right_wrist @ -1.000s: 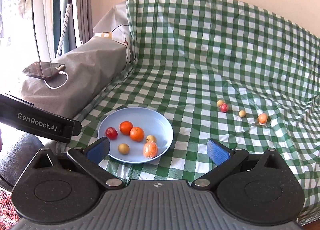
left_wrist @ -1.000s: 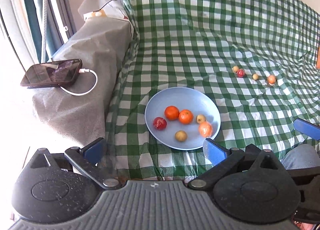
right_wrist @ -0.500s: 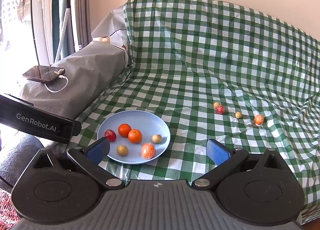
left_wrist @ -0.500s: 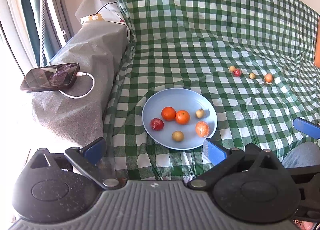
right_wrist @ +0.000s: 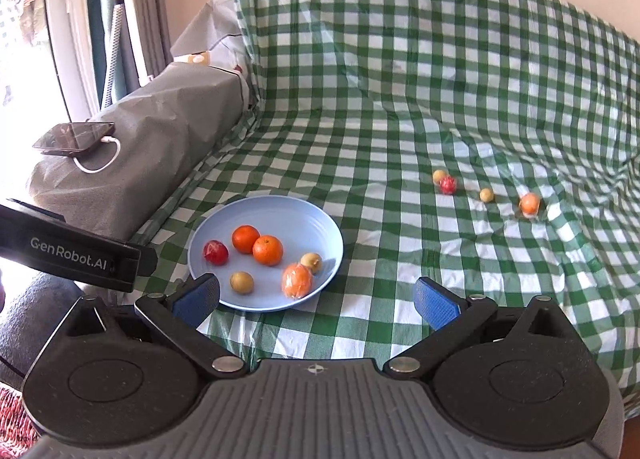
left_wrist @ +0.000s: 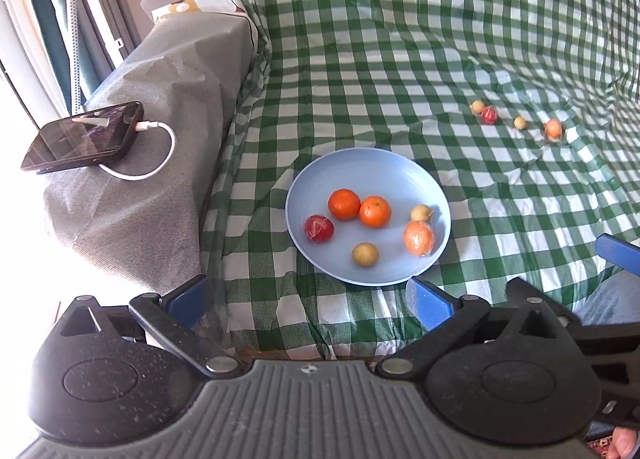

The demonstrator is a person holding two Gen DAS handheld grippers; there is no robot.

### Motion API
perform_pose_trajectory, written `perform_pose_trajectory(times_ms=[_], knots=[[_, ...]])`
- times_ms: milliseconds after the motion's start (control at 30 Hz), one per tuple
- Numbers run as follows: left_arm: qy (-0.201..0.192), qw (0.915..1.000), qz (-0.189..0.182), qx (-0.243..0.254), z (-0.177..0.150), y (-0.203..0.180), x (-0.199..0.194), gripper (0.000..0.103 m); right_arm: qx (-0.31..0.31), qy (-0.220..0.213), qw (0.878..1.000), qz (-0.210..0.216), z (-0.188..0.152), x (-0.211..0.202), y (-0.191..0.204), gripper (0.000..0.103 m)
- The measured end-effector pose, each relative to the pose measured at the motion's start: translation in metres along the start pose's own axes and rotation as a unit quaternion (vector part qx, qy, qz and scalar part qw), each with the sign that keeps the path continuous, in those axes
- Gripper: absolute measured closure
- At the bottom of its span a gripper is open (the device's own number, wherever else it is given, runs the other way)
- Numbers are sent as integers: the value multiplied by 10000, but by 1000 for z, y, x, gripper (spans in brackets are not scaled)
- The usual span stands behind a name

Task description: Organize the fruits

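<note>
**Fruit on a blue plate and loose on a checked cloth, seen from both wrist cameras**

A round, shallow, smooth pale-blue plate sits at the centre of the left wrist view and at lower left of centre in the right wrist view. It carries six pieces: two glossy round oranges touching each other, a red fruit in crinkled film beside them, a dull yellow-brown fruit near the lower rim, an orange fruit in shiny wrap, and a small pale yellow fruit just beside it. Four more small fruits lie in a loose row at right of each view, well apart from the plate; the leftmost two, one yellowish and one red, touch. All rest on a wrinkled green-and-white checked cloth covered by thin clear film.

At left, a ridge draped in grey woven fabric bears a dark glossy phone with a white looped cable plugged in.

The left gripper and right gripper occupy the bottom of their own views, black arms with blue pads spread wide, holding nothing, short of the plate.
</note>
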State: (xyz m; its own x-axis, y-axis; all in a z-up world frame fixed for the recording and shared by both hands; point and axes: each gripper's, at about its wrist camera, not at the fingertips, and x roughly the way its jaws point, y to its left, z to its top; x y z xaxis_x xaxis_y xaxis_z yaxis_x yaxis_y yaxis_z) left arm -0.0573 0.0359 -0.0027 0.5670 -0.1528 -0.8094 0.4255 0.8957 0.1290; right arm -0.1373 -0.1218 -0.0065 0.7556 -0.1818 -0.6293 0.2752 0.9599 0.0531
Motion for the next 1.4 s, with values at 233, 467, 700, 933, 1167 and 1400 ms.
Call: perform_pose_trajectory(times_ms=[233,467,700,933,1167,1400], knots=[[190,9997,-126,64,37,-27,29,0,692,100,9962,-510,3,25,-47,1],[73,9986,-429,295,108,-99,77,0,1243,147,9824,-1389,9,66,-125,1],[-41,9964,-681,512,181,-185,158,0,1706,-29,9611,-2174,29,135,-211,1],[540,9946,-878,104,226,-242,264,0,1855,14,9463,-2647,55,241,-287,1],[771,9920,-982,-188,239,-268,320,0,2003,130,9444,-2605,60,313,-326,1],[708,9935,-891,37,238,-288,325,0,1710,-20,9490,-2650,56,319,-325,1]])
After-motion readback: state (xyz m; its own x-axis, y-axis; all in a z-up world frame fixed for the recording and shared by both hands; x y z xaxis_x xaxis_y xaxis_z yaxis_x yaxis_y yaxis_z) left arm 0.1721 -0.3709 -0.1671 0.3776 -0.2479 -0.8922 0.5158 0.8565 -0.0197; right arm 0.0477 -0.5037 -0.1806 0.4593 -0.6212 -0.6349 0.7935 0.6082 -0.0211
